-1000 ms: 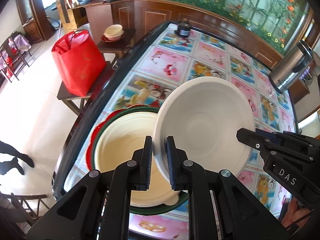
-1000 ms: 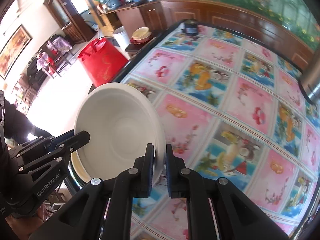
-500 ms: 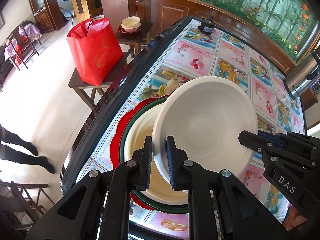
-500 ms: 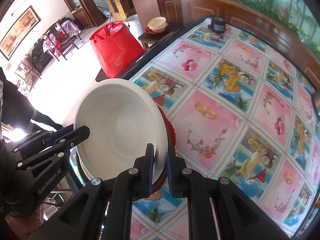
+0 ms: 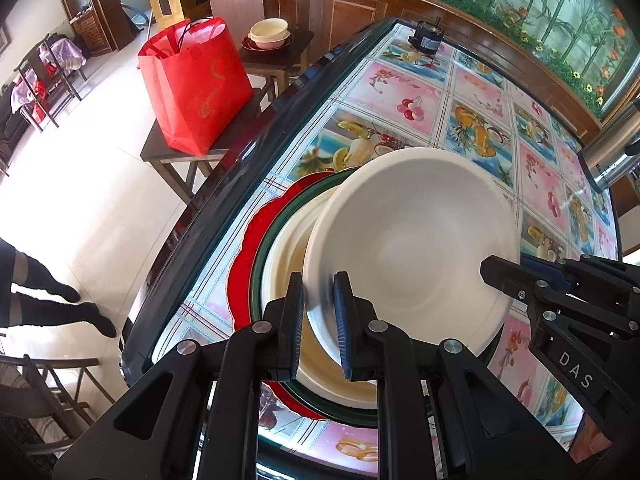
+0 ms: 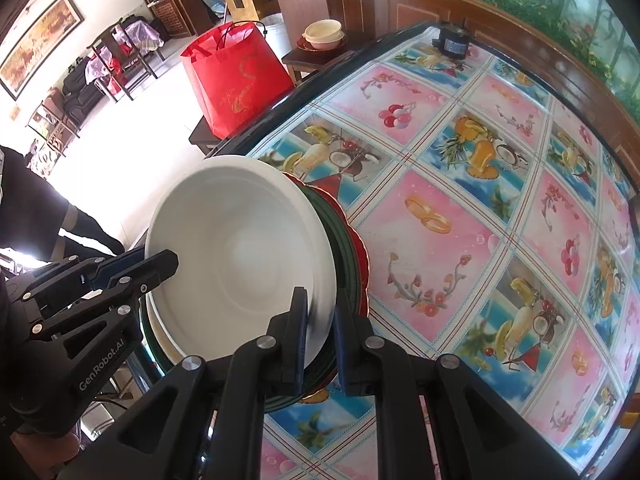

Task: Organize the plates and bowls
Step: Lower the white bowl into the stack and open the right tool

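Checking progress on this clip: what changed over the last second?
The white bowl, gripped by the left gripper and right gripper, came down and across over the cream bowl in the stacked plates. Both grips stayed on its rim; the stack and red bag stayed put.

My left hand-held gripper (image 5: 318,320) and right hand-held gripper (image 6: 320,330) are both matte black plastic with silver screws and ribbed blue pads (image 5: 343,320), one branded "DAS", the other "GenRobot.AI", and I wear black sleeves (image 6: 36,216).
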A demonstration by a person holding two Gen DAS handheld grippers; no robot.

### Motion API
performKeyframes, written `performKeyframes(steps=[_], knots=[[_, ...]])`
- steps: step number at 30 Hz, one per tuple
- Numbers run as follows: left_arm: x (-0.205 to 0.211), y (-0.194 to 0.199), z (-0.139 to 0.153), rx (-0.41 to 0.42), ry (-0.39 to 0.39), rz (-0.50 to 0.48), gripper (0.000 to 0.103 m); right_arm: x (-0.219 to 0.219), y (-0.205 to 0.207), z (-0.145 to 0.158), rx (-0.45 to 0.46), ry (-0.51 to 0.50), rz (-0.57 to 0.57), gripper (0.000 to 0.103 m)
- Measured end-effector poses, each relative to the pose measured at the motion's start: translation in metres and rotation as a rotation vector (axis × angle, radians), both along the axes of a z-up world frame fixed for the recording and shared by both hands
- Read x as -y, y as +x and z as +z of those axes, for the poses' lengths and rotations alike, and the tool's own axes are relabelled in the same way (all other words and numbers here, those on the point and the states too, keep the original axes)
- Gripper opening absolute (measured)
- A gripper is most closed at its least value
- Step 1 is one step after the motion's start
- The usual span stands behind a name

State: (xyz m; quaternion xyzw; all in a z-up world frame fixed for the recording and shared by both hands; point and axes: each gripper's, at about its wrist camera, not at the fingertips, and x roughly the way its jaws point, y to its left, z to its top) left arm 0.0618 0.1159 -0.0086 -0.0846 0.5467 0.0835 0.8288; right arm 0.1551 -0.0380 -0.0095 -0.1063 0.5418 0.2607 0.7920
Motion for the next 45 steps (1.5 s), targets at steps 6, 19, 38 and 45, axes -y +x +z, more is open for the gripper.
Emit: performKeyframes(steps=[6, 19, 38, 45], knots=[[-0.002, 0.001, -0.005, -0.006, 0.001, 0.004, 0.015, -0.004, -0.001, -0.002, 0.003, -0.015, 0.006, 0.013], [-0.001, 0.000, -0.011, -0.011, 0.019, 0.004, 0.015, -0.005, 0.000, -0.001, 0.019, -0.012, 0.002, 0.013], [0.006, -0.005, 0.004, 0.038, 0.072, 0.006, 0.048, 0.003, -0.001, 0.005, 0.032, 0.008, -0.012, 0.014], [0.007, -0.008, 0.017, 0.079, 0.089, 0.011, 0.049, 0.009, -0.003, 0.013, 0.054, 0.031, -0.025, 0.015]])
